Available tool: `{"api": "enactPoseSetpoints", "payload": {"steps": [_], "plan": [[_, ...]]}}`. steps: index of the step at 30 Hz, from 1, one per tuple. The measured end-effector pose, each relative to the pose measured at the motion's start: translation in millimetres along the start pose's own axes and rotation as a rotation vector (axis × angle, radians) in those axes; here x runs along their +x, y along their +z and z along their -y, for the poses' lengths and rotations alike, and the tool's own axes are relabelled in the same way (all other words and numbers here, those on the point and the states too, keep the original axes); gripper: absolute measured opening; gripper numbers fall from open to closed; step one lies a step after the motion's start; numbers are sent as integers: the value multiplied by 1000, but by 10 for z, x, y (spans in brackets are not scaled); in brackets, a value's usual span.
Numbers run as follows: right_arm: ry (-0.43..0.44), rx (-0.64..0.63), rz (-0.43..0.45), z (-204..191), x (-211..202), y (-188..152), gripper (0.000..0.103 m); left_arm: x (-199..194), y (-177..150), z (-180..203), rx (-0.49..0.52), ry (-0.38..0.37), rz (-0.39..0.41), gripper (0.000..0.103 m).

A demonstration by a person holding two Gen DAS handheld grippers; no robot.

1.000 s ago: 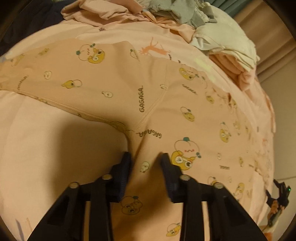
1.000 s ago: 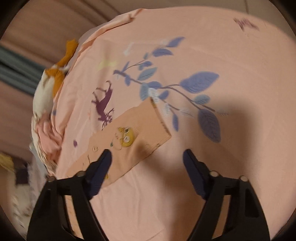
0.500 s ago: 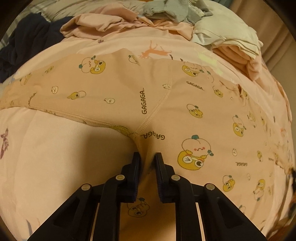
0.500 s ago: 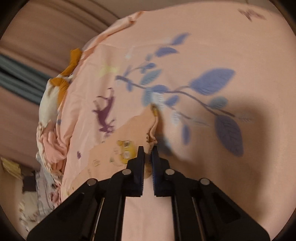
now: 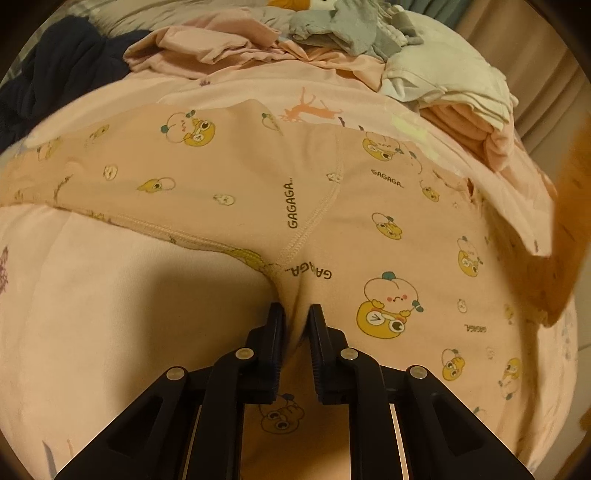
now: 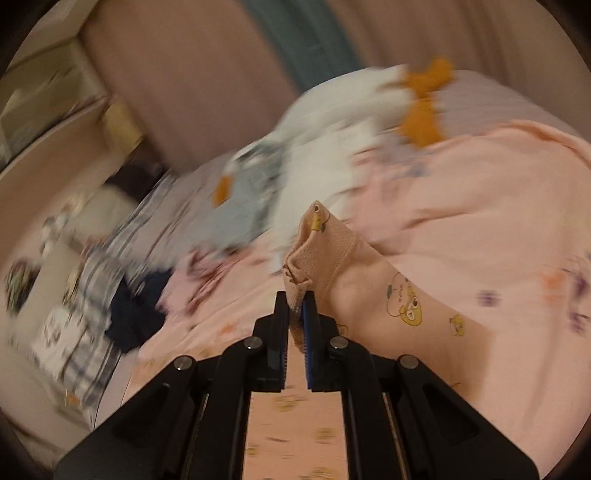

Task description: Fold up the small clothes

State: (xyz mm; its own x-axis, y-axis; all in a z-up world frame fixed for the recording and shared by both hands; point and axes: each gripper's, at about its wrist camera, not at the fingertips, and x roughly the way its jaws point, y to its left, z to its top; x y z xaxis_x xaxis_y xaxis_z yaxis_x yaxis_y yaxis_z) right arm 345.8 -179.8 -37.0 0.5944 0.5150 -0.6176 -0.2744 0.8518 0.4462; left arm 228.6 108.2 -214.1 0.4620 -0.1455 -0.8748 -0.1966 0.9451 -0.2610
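A bed (image 5: 92,314) covered with a pale pink printed sheet fills the left wrist view. Along its far edge lie heaps of clothes: a dark navy garment (image 5: 62,81) at the left, crumpled pink fabric (image 5: 207,48), grey pieces (image 5: 343,29) and folded cream and pink items (image 5: 454,85) at the right. Spread flat across the sheet are the peach cartoon-print pants (image 5: 229,173). The left hand-held gripper (image 5: 295,314) pinches a fold of them at the crotch seam, its jaws drawn close on the cloth. A blurred orange-brown shape crosses the right edge.

The right wrist view is smeared. Behind the bed stand a pinkish curtain (image 6: 207,74) with a teal strip, and a pale ledge at the left. The right hand-held gripper (image 6: 295,306) clamps the ribbed cuff of one pant leg (image 6: 325,251), raised above the sheet (image 6: 480,206). Blurred white, grey and navy laundry lies beyond.
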Motion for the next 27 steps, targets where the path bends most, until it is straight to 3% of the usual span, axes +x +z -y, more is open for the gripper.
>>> {"api": "enactPoseSetpoints", "payload": {"steps": [3,5,8,10,12,14,17,22,24,27], "plan": [[24,-70,-125,-434,663,-220,8,-95,26,-86,-39,-14,-5,16],[59,-73,-216,-611,1089,-421,8,-257,43,-139,-53,-29,34,16],[59,-87,-294,-752,1380,-622,12,-519,91,-228,-76,-105,82,16],[50,-87,-332,-766,1446,-724,12,-621,153,-253,-94,-165,87,26],[83,-63,-359,-744,1416,-739,21,-639,223,-227,-96,-197,89,38],[83,-48,-339,-712,1313,-703,29,-574,278,-135,-86,-169,63,40],[36,-92,-291,-659,1051,-640,56,-385,334,-1,-72,-219,8,40],[-80,-158,-238,-317,590,-682,56,-98,533,173,-107,-249,-38,40],[-132,-137,-245,-45,400,-767,56,-64,620,226,-101,-286,-30,40],[-168,-34,-233,466,96,-973,57,126,764,278,-121,-265,-84,40]]}}
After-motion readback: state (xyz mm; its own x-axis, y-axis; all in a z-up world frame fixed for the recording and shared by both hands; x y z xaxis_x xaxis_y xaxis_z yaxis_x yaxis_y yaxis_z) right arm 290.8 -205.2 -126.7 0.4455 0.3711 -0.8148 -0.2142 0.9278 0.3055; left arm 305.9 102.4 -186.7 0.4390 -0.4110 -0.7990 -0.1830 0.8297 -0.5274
